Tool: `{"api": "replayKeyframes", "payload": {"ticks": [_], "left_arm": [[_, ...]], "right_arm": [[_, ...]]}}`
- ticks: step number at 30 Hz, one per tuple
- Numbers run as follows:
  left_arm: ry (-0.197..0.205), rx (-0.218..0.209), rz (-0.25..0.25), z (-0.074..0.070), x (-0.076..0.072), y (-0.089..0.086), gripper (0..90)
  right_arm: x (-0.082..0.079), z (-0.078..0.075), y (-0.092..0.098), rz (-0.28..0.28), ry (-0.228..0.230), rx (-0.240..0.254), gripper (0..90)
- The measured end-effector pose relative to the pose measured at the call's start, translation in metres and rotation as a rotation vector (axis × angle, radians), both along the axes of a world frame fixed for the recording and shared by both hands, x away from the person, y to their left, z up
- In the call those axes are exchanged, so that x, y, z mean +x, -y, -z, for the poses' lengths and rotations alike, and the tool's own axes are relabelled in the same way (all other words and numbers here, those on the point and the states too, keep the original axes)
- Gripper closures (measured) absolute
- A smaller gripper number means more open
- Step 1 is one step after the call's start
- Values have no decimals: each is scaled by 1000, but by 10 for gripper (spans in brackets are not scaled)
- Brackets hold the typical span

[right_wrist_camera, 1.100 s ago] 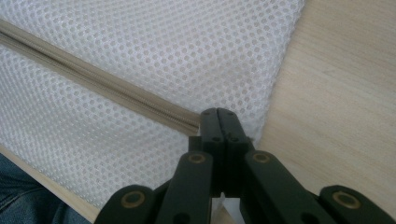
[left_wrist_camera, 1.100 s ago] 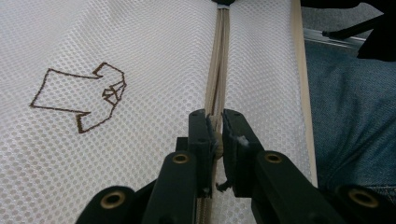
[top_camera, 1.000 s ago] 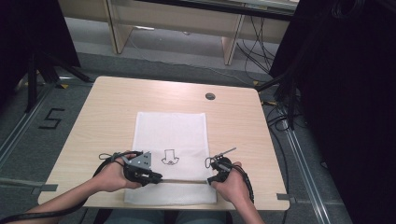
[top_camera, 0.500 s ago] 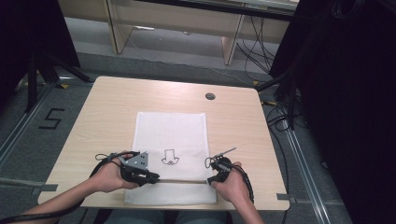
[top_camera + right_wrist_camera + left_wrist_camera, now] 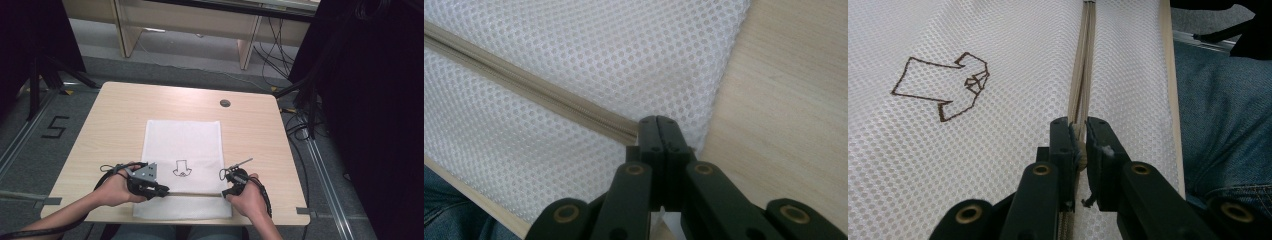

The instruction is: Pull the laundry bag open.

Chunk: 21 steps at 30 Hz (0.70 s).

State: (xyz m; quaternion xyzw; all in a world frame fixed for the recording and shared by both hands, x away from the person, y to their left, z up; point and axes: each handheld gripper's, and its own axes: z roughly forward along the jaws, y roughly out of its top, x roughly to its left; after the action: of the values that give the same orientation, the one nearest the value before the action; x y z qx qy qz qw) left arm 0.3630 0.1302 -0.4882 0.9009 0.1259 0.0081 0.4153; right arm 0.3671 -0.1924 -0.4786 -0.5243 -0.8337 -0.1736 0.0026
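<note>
High view: a white mesh bag (image 5: 182,150) lies flat on the table (image 5: 120,115), each hand-held gripper at one end of its zipper (image 5: 192,193); left gripper view: the left hand-held gripper (image 5: 1080,137) pinches the zipper pull; right gripper view: the right hand-held gripper (image 5: 657,131), fully closed, clamps the zipper's end.

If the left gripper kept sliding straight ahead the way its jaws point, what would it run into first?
Probably nothing soon: the left gripper points along the beige zipper of the white mesh bag. The first obstacle in that line looks like the right gripper pinching the zipper's far end.
</note>
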Motion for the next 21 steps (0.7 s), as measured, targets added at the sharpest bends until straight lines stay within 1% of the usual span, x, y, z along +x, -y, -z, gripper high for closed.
{"api": "replayKeyframes", "payload": {"ticks": [1,2,3,5,11,12,13,14,15,16,17,18,19,20,21], "left_arm": [[-6,-10,-1,1,0,0,818],[-6,-10,-1,1,0,0,818],[-5,-12,0,0,0,0,818],[-4,-14,0,0,0,0,818],[-8,-12,-2,0,0,-3,818],[-1,-5,-4,0,-1,-3,818],[-1,-2,0,0,0,-4,818],[-11,-13,-7,0,-1,-5,818],[2,2,-6,0,0,-6,818],[-9,-11,-9,0,-1,-7,818],[-8,-4,-8,0,-1,-8,818],[2,-1,-10,0,-1,-9,818],[-13,-17,-12,0,-1,-9,818],[-13,-17,-12,0,-1,-9,818],[-2,0,-12,0,-1,-10,818]], "right_arm": [[0,0,0,0,0,1,900],[0,1,0,5,1,-11,900],[0,1,-1,12,-2,-10,900],[0,1,0,8,-1,-9,900],[0,1,-1,13,-5,-7,900],[0,1,0,9,-2,-9,900],[0,0,0,2,-3,2,900],[0,0,0,4,0,-5,900],[0,1,-1,12,-4,-8,900],[0,1,0,7,1,-11,900],[0,0,0,2,-2,2,900],[0,0,0,-1,0,0,900],[0,0,0,3,-3,2,900],[0,0,0,0,0,1,900],[0,1,0,7,1,-12,900]]}}
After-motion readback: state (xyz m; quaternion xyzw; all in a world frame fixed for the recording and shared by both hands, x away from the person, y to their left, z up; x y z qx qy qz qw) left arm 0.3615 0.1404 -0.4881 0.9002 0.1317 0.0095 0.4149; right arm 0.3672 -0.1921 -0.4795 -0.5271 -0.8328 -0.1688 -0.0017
